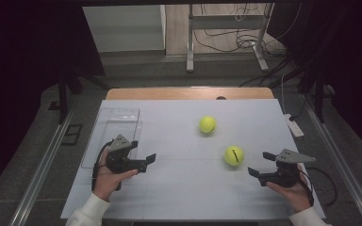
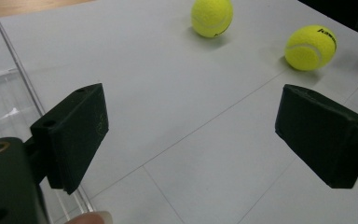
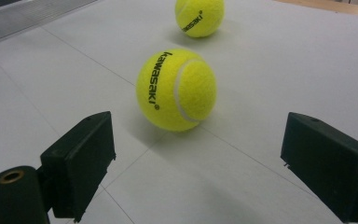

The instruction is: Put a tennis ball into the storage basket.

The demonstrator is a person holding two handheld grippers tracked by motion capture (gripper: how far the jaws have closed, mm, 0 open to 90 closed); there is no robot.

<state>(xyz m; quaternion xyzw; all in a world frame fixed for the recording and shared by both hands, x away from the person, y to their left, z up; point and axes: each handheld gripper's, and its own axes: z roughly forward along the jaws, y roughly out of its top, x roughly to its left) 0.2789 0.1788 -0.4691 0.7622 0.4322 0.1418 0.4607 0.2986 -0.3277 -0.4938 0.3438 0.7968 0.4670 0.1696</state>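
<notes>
Two yellow tennis balls lie on the white table top. The nearer ball (image 1: 234, 155) (image 3: 176, 89) (image 2: 310, 47) sits just left of my right gripper (image 1: 260, 164) (image 3: 191, 158), which is open with its jaws wide apart and nothing between them. The farther ball (image 1: 208, 124) (image 3: 199, 16) (image 2: 211, 17) rests toward the table's middle back. My left gripper (image 1: 143, 151) (image 2: 191, 140) is open too, held low over the table at the left, beside a clear plastic tray (image 1: 103, 141) (image 2: 4, 93). Both grippers point toward the balls.
The clear tray lies along the table's left edge. A white power strip (image 1: 294, 125) hangs at the right edge. A wooden strip (image 1: 188, 93) borders the table's far side. Metal frame legs and cables stand on the floor beyond.
</notes>
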